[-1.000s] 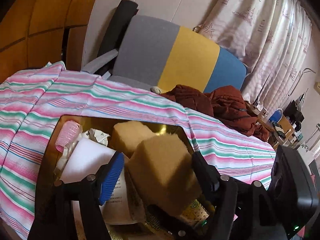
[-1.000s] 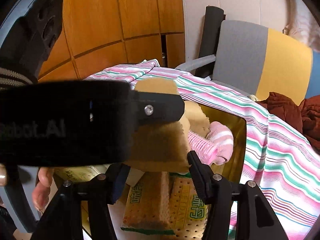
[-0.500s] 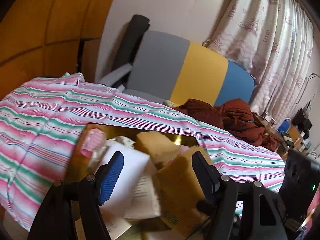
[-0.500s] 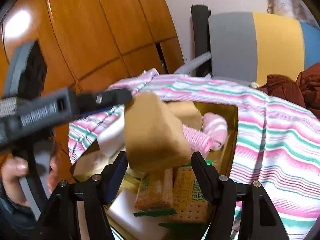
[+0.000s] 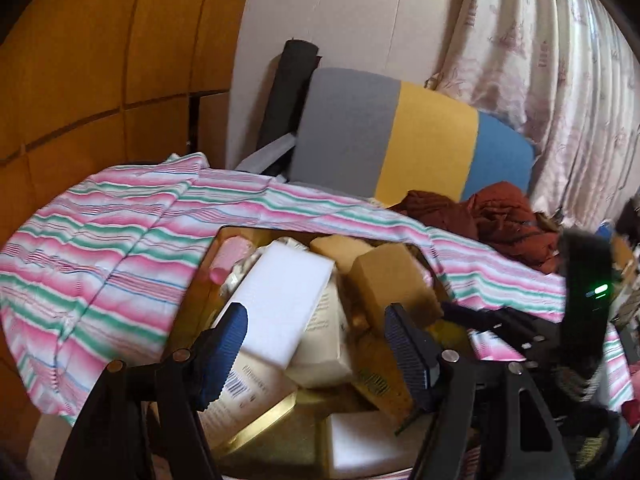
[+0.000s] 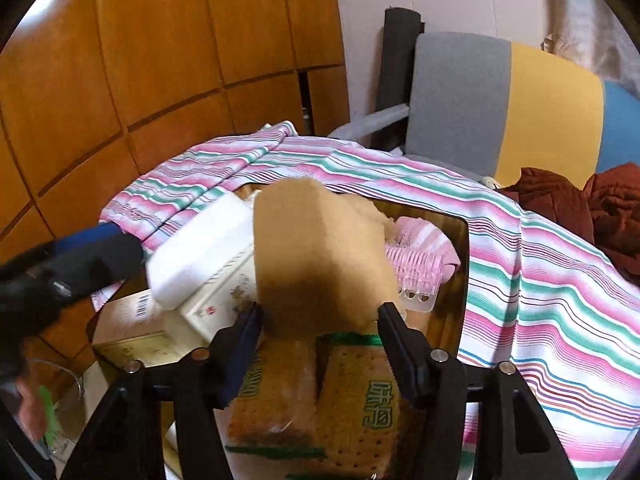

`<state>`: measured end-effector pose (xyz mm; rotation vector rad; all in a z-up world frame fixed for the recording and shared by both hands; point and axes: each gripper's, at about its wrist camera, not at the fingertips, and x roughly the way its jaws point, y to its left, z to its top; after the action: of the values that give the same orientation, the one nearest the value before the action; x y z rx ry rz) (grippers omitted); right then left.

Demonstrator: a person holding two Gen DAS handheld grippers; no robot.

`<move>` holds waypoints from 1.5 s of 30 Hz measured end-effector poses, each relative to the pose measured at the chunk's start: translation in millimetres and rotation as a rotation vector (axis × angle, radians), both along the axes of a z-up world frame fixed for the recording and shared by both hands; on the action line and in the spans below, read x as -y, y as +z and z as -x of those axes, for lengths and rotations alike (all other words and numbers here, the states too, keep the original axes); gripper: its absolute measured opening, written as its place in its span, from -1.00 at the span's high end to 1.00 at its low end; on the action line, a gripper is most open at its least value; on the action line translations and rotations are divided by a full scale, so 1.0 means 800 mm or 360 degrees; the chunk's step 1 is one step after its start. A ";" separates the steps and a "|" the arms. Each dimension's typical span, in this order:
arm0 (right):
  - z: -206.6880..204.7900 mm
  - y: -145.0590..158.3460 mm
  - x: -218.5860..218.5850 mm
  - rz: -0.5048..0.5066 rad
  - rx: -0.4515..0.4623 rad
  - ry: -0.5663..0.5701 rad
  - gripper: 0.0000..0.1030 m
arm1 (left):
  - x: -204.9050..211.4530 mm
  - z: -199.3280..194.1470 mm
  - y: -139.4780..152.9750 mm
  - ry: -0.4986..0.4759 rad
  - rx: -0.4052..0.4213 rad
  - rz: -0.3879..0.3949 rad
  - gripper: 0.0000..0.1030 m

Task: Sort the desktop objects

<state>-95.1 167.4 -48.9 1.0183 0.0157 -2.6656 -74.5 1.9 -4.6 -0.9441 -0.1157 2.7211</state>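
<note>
A gold tray [image 5: 276, 440] holds a heap of small items on a striped cloth. My right gripper [image 6: 320, 340] is shut on a tan sponge block [image 6: 316, 248], which it holds above the tray. In the left wrist view the same sponge [image 5: 392, 280] sits at the tips of the right gripper [image 5: 456, 314], which reaches in from the right. My left gripper [image 5: 316, 344] is open with nothing between its blue pads, just over a white foam block [image 5: 280, 300]. A second tan sponge [image 5: 336, 248], a pink hair roller [image 6: 416, 268] and biscuit packs [image 6: 352, 400] lie in the tray.
The pink, green and white striped cloth [image 5: 120, 240] covers the table around the tray. Behind it stand a grey, yellow and blue chair back [image 5: 400, 132] and a rust-red heap of fabric [image 5: 500, 216]. Wood panels [image 6: 160, 60] line the left; printed boxes [image 6: 132, 328] lie at the tray's near left.
The left gripper let go of the tan sponge, opened and drew back to the left. The right gripper has closed on the sponge and now carries it.
</note>
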 end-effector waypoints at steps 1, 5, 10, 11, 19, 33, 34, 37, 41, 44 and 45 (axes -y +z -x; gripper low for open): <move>-0.005 0.003 0.000 -0.0003 -0.0017 0.0000 -0.28 | -0.001 -0.003 0.001 0.0028 -0.0001 0.0032 -0.40; -0.025 0.015 0.003 -0.0031 -0.0089 -0.0013 -0.49 | -0.005 -0.016 0.003 0.0139 -0.0004 0.0159 -0.40; -0.056 0.027 0.006 -0.0119 -0.0161 -0.0146 -0.65 | -0.006 -0.031 0.008 0.0279 -0.0016 0.0297 -0.40; -0.063 0.029 0.007 -0.0144 -0.0175 -0.0189 -0.75 | -0.005 -0.035 0.011 0.0303 -0.0024 0.0309 -0.40; -0.126 0.055 0.023 -0.0293 -0.0310 -0.0450 -1.00 | 0.007 -0.076 0.027 0.0399 -0.0105 0.0348 -0.40; -0.159 0.056 0.032 -0.0197 -0.0249 -0.0543 -1.00 | -0.012 -0.097 0.010 0.0349 -0.0054 0.0351 -0.34; -0.159 0.056 0.032 -0.0201 -0.0249 -0.0543 -1.00 | -0.013 -0.096 0.007 0.0341 -0.0039 0.0334 -0.34; -0.159 0.052 0.031 -0.0198 -0.0228 -0.0553 -1.00 | -0.010 -0.094 0.006 0.0344 -0.0012 0.0296 -0.34; -0.161 0.047 0.025 -0.0171 -0.0201 -0.0568 -1.00 | -0.005 -0.093 0.005 0.0366 0.0016 0.0268 -0.34; -0.164 0.047 0.026 -0.0166 -0.0203 -0.0569 -1.00 | -0.004 -0.094 0.006 0.0378 0.0021 0.0266 -0.34; -0.165 0.048 0.027 -0.0167 -0.0208 -0.0567 -1.00 | -0.003 -0.095 0.007 0.0388 0.0016 0.0261 -0.34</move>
<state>36.7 146.2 -10.7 0.9511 0.0014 -3.0817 1.4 4.6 0.8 -1.0509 -0.0094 2.9878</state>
